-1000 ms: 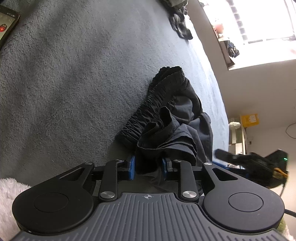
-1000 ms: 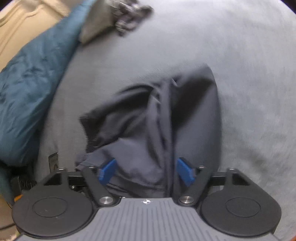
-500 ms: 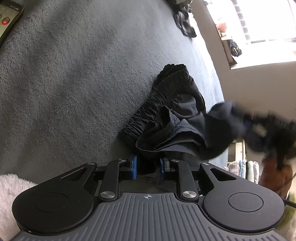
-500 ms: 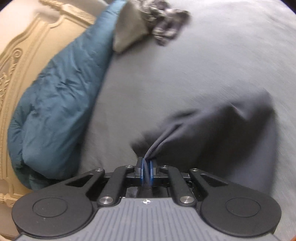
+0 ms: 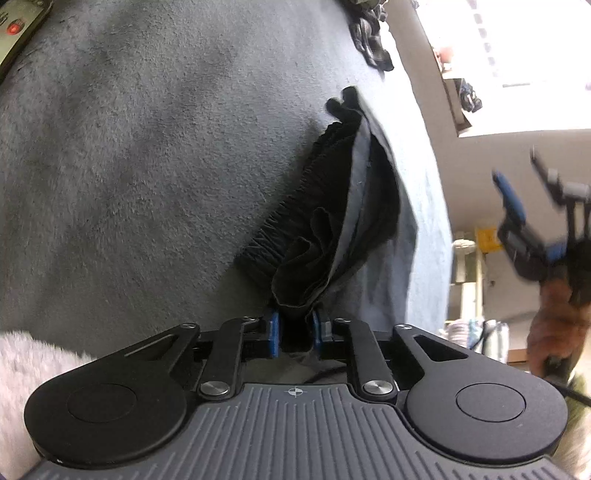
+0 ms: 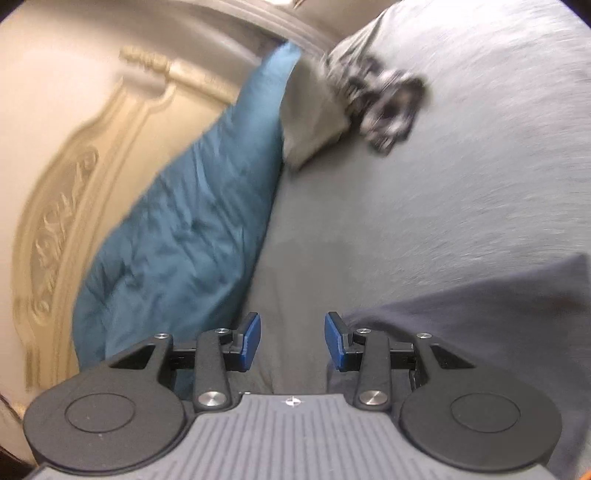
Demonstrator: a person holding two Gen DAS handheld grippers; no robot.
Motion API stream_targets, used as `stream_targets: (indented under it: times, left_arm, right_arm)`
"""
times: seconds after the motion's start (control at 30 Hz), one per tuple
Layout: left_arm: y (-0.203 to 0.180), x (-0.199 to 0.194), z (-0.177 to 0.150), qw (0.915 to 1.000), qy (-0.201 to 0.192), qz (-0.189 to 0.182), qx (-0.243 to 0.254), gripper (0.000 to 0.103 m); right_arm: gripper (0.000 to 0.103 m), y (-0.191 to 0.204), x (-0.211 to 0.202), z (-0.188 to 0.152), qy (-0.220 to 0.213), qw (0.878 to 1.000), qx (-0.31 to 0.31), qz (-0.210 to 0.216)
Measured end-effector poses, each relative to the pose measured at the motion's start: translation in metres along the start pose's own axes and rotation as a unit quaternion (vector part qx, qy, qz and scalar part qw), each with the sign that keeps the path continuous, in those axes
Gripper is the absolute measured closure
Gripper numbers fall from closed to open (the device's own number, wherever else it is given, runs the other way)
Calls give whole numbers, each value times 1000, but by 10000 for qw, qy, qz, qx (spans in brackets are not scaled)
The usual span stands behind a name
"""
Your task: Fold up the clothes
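Note:
Black shorts (image 5: pixel 325 221) with a gathered elastic waistband lie on the grey blanket (image 5: pixel 147 184). My left gripper (image 5: pixel 295 330) is closing, and a bunch of the shorts' fabric is pinched between its blue pads. One leg of the shorts lies spread out to the right of the waistband. In the right wrist view the same dark fabric (image 6: pixel 480 314) lies low at the right. My right gripper (image 6: pixel 291 339) is opening with nothing between its pads. From the left wrist view, the right gripper (image 5: pixel 524 177) is held in a hand, raised beyond the bed's edge.
A phone (image 5: pixel 18 33) lies at the blanket's far left corner. A dark garment (image 5: pixel 369 33) sits at the far end. A teal quilt (image 6: pixel 184 240), a grey pillow (image 6: pixel 310 122) and a patterned garment (image 6: pixel 384 103) lie by the carved headboard (image 6: pixel 74 184). White fluffy fabric (image 5: pixel 22 369) is at the lower left.
The right gripper shut on the shorts' fabric, pulled it sideways, then let go, opened and lifted away. The left jaws narrowed on the bunched fabric. The shorts' leg now lies flatter.

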State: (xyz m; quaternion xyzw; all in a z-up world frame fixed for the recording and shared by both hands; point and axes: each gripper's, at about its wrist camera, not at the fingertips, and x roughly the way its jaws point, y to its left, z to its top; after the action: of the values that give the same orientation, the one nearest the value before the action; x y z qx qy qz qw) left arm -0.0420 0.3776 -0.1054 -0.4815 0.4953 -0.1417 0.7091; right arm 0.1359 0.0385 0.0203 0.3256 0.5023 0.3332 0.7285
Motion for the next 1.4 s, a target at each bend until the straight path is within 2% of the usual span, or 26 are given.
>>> stream_targets:
  times: [0.1, 0.3, 0.4, 0.47, 0.57, 0.7, 0.77, 0.83, 0.93, 1.0, 1.07, 1.2, 1.33, 1.4]
  left_arm:
    - [1, -10, -5, 9993, -34, -320, -169, 95]
    - [-4, -8, -7, 10000, -47, -71, -6, 94]
    - [-9, -7, -8, 9999, -50, 55, 129, 83]
    - [-10, -5, -7, 9998, -57, 95, 153, 70]
    - [-8, -3, -5, 9996, -95, 254, 85, 67]
    - [-9, 2, -4, 9990, -171, 407, 64, 70]
    - [-10, 5, -3, 9985, -211, 491, 86, 79]
    - [-12, 7, -4, 9979, -255, 576, 139, 86]
    - [-14, 8, -4, 9970, -250, 724, 102, 87]
    - [-18, 7, -4, 9960, -173, 875, 88, 83]
    - [-24, 1, -3, 9939, -94, 1096, 101, 67]
    - [-40, -15, -1, 9875, -92, 1554, 259, 58]
    - [-73, -43, -3, 9718, -663, 2085, 881, 58]
    - [-99, -45, -6, 9651, -879, 2080, 1328, 58]
  right_arm:
    - [62, -15, -46, -11, -386, 9990, 179, -117]
    - [62, -52, -115, -45, -923, 9922, 786, -290]
    - [62, -62, -153, -62, -1223, 9873, 987, -249]
    - [57, -69, -177, -74, -1426, 9831, 1125, -247]
    - [50, -86, -198, -95, -1476, 9772, 1432, -519]
    - [49, -115, -179, -113, -991, 9728, 1820, -1034]
    - [49, -127, -157, -115, -736, 9706, 1988, -1138]
    - [50, -136, -134, -113, -544, 9700, 1957, -1334]
    - [50, -142, -109, -109, -392, 9700, 1758, -1630]
    - [50, -147, -101, -108, -305, 9691, 1764, -1696]
    - [50, -150, -102, -110, -279, 9711, 1695, -1654]
    - [52, -156, -113, -115, -257, 9777, 1456, -1490]
    - [59, -170, -117, -121, -214, 9829, 1342, -1245]
    - [66, -174, -113, -123, -233, 9850, 1305, -1107]
